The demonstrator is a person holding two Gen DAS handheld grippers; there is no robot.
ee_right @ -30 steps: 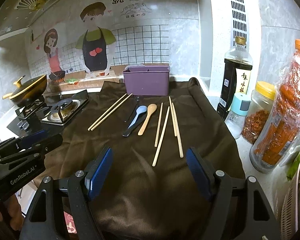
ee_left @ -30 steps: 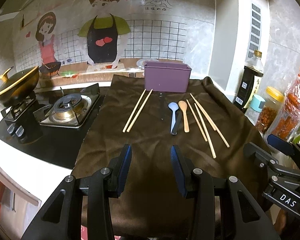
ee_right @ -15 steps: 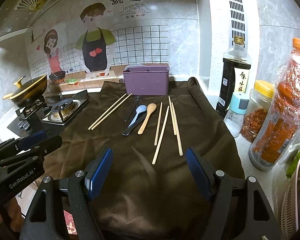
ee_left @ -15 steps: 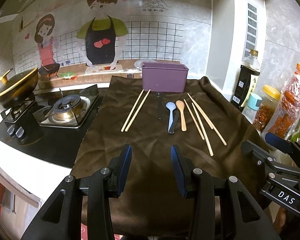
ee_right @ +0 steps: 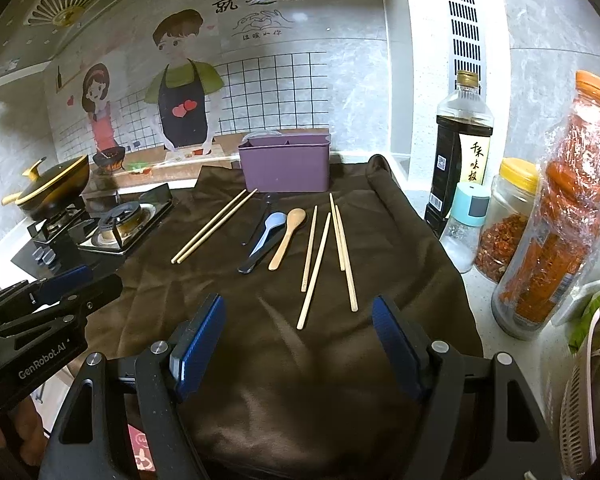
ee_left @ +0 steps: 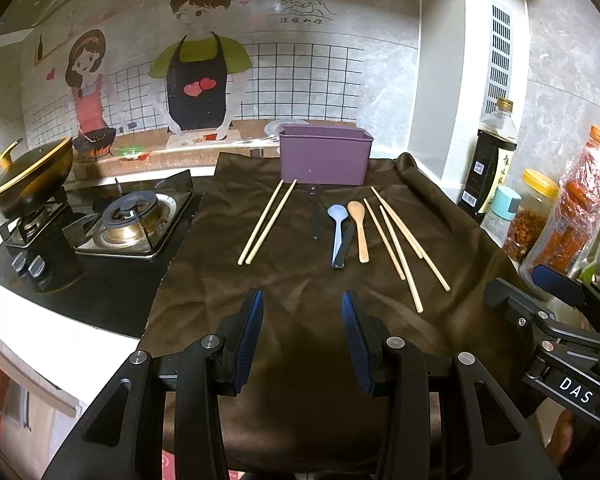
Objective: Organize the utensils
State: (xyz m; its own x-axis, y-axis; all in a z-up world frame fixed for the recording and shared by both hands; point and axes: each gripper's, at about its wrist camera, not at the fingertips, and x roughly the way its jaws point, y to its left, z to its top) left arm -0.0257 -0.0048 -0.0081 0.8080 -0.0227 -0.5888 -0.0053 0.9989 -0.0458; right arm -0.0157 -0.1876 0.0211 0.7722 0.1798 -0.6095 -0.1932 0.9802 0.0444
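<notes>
On the brown cloth (ee_left: 300,300) covering the counter, utensils lie in a loose row w/ the purple holder (ee_left: 325,156) standing at the far edge, by the wall. From the left wrist view: a pair of chopsticks (ee_left: 266,222) lies side by side left of centre, tips angled toward the holder. Right of them a dark utensil (ee_left: 314,212), thin, hard to make out. Next the blue spoon (ee_left: 336,226), lying on/over a black spoon (ee_left: 346,246) – they touch. Just beside, the wooden spoon (ee_left: 359,230), bowl toward the holder. Further right, four loose chopsticks (ee_left: 404,246), fanned & partly crossing each other.

Left gripper (ee_left: 302,322) hovers over the near part of the cloth, well short of the utensils; jaws apart, nothing betw. the blue pads. Right gripper (ee_right: 298,336) likewise over the near cloth, jaws spread wider, nothing held; the near ends of the loose chopsticks sit just ahead of it.

Left of the cloth: gas stove (ee_left: 128,224) w/ a black-and-gold pot (ee_left: 26,178) on the far burner. Right side: soy sauce bottle (ee_right: 460,148), small blue-capped shaker (ee_right: 466,226), yellow-lid jar (ee_right: 506,220) & an orange-capped bottle (ee_right: 560,208) of red stuff, all clustered off the cloth.
</notes>
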